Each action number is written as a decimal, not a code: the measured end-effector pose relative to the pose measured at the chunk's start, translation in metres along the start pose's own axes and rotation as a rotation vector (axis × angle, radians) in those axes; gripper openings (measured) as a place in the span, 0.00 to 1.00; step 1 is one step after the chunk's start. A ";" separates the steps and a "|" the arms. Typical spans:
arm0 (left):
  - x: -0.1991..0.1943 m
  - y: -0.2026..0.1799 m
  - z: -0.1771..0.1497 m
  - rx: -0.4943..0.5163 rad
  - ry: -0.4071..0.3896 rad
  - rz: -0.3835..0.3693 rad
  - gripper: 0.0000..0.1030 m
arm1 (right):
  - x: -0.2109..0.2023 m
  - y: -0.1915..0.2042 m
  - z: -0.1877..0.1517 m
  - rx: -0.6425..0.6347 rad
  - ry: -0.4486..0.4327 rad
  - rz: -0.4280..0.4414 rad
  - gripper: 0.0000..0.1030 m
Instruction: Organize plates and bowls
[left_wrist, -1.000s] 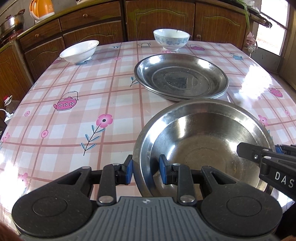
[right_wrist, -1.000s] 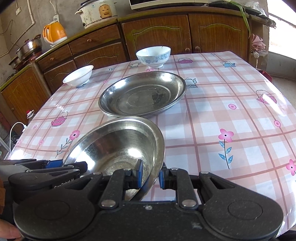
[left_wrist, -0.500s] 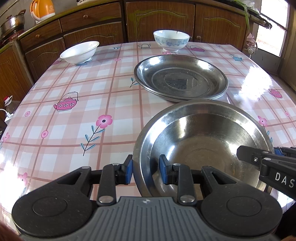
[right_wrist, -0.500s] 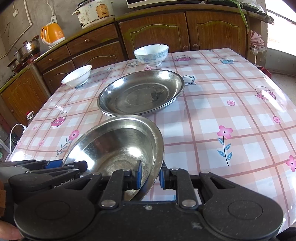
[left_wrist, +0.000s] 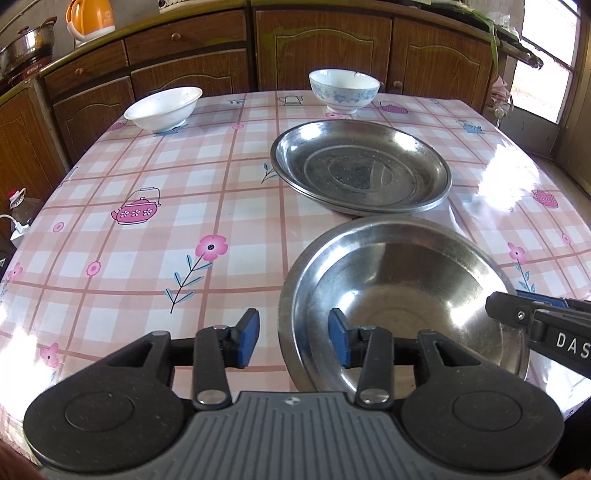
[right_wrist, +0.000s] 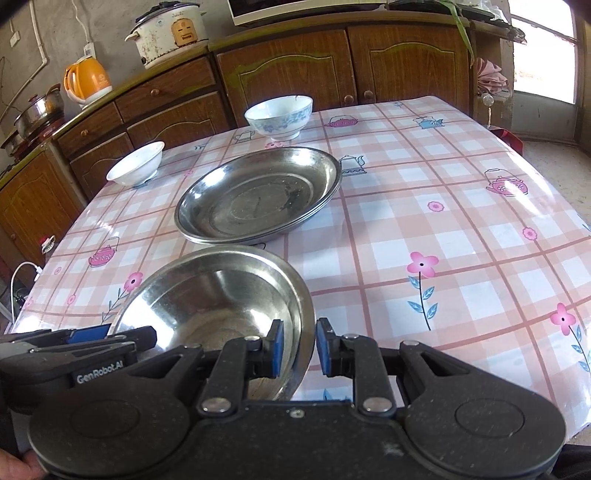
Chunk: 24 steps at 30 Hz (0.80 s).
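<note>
Far left on the table (left_wrist: 110, 192) I see a plain white bowl (left_wrist: 163, 108) standing alone, untouched as far as I can judge. It is well apart from the floral bowl (left_wrist: 344, 90) at the far edge, right of centre, so the two bowls are not yet brought together.

My left gripper (left_wrist: 291, 338) straddles the near-left rim of the steel basin (left_wrist: 402, 295). Its jaws are opening: the outer pad stands clear of the rim, the inner pad sits inside the basin, and I take the grip as let go.

Just beyond the basin lies the stack of steel plates (left_wrist: 362, 168); in the right wrist view I can make out layered rims, so some plates seem already nested. The basin rests on the table just beside that stack, near it but not on it.

My right gripper (right_wrist: 298, 347) is at the basin's near-right rim, jaws narrow, the rim between the pads; there seems a slight gap on the outer side, so I cannot tell whether it truly pinches.

My reading: plates gathered, basin set down in front, both bowls left to collect.
</note>
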<state>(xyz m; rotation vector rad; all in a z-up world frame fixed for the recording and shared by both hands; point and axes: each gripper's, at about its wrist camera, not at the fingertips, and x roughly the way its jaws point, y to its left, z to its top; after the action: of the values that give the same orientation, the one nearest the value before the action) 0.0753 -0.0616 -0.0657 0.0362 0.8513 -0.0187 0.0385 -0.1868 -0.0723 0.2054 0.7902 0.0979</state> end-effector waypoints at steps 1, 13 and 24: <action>-0.001 0.001 0.001 -0.005 -0.004 0.001 0.45 | -0.001 -0.001 0.001 0.004 -0.004 -0.006 0.25; -0.015 0.022 0.011 -0.076 -0.018 0.004 0.62 | -0.022 -0.003 0.016 0.043 -0.089 -0.013 0.43; -0.038 0.046 0.019 -0.127 -0.057 0.024 0.71 | -0.043 0.018 0.029 0.002 -0.131 0.057 0.55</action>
<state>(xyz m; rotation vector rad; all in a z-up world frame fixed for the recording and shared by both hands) 0.0662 -0.0160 -0.0238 -0.0731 0.7933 0.0566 0.0290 -0.1802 -0.0192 0.2342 0.6539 0.1355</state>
